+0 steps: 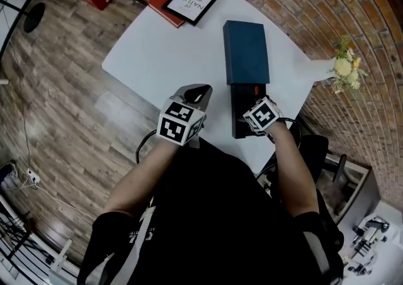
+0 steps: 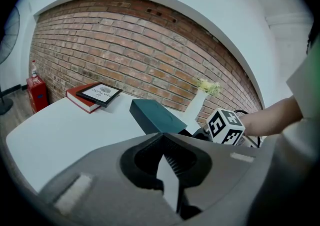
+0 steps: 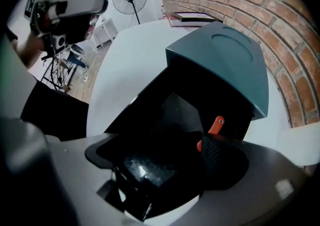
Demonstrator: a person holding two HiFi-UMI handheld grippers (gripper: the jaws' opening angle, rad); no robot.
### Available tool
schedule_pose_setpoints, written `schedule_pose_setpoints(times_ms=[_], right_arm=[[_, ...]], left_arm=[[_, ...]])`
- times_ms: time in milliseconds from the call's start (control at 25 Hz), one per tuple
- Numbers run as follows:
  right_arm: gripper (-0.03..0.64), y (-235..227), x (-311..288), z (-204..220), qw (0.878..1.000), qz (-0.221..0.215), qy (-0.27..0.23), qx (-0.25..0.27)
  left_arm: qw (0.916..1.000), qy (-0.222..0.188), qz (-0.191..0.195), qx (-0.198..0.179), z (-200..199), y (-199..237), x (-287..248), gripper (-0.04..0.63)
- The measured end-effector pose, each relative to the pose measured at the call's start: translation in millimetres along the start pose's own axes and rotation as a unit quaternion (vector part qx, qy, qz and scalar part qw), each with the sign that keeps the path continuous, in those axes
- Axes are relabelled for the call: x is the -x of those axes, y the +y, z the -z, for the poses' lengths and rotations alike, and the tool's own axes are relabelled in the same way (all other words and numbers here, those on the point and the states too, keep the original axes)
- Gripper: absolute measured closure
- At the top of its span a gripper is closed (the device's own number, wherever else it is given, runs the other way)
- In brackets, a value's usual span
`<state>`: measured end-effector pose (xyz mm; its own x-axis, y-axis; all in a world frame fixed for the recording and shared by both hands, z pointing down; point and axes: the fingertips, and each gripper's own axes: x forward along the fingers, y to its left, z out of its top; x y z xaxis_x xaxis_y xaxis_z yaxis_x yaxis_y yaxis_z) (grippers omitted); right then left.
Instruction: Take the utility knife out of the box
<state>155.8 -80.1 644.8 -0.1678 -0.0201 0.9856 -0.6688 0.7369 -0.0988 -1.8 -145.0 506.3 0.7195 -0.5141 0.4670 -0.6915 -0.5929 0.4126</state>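
Our right gripper [image 1: 259, 116] hangs nose-down over the pulled-out black tray [image 1: 237, 123] of the box [image 1: 245, 51]. Its jaws are spread wide and grip nothing. In the right gripper view the tray floor shows between them, and an orange end of the utility knife [image 3: 216, 126] sits just beside one pad.

The box lies along the right edge of the table [image 1: 157, 57]. Its teal sleeve [image 3: 225, 65] points toward the far edge, and the tray is drawn out toward the near edge, where we stand.

We make out the knife only by that orange piece, close to the sleeve's mouth. The rest of its body is dark on dark and we cannot trace it. We judge that its long axis runs with the tray, from far edge to near edge. If so, the open jaws would have to straddle it across its width, and the orange end lies on the sleeve side of the gripper.

Our left gripper [image 1: 194, 95] is closed and empty. It hovers over bare table to the left of the tray, toward the near edge. The right gripper is plainly the nearer, so we take the pick to be its job.
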Motion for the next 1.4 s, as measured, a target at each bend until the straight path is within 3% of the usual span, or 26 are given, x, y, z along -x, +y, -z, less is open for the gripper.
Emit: schedule_pose_setpoints(times_ms=[160,240,320,440,560,680,840,1080,1200,1400], right_arm=[[0.149,31.7,7.8,21.3,0.995,-0.1,0.002,0.006],[0.158,38.5,11.6,30.6,0.993,-0.115,0.003,0.022],[0.177,29.6,14.8,31.2,0.996,-0.079,-0.009,0.042],[0.329,9.7,15.4,26.4,0.997,0.004,-0.008,0.074],[0.339,0.1,1.9,38.0,0.989,0.053,0.042,0.134],[0.339,1.3,-5.2,45.9,0.984,0.053,0.073,0.153],[0.362,6.1,-5.7,44.9,0.985,0.021,0.069,0.157],[0.421,17.8,-4.2,47.2,0.966,-0.005,0.041,0.254],[0.41,28.4,-0.1,50.2,0.972,-0.021,0.021,0.232],[0.367,14.5,3.3,40.3,0.992,0.01,-0.006,0.127]], left_arm=[[1.0,0.001,0.002,-0.001,-0.5,-1.0,-2.8,0.589],[1.0,0.0,0.003,-0.002,-1.7,-2.5,-4.5,0.588],[1.0,0.001,0.004,-0.003,-2.1,-4.7,-6.1,0.589],[1.0,0.004,0.007,-0.005,-0.1,-7.8,-8.5,0.588],[0.9999,0.007,0.011,-0.006,1.8,-13.4,-10.3,0.589],[0.9998,0.01,0.014,-0.008,3.1,-17.0,-10.5,0.589],[0.9998,0.012,0.015,-0.005,5.7,-18.6,-11.2,0.589],[0.9996,0.014,0.024,-0.008,8.0,-30.0,-15.0,0.589],[0.9995,0.013,0.027,-0.008,7.9,-34.7,-13.6,0.588],[0.9997,0.01,0.02,-0.003,5.9,-29.0,-6.9,0.588]])
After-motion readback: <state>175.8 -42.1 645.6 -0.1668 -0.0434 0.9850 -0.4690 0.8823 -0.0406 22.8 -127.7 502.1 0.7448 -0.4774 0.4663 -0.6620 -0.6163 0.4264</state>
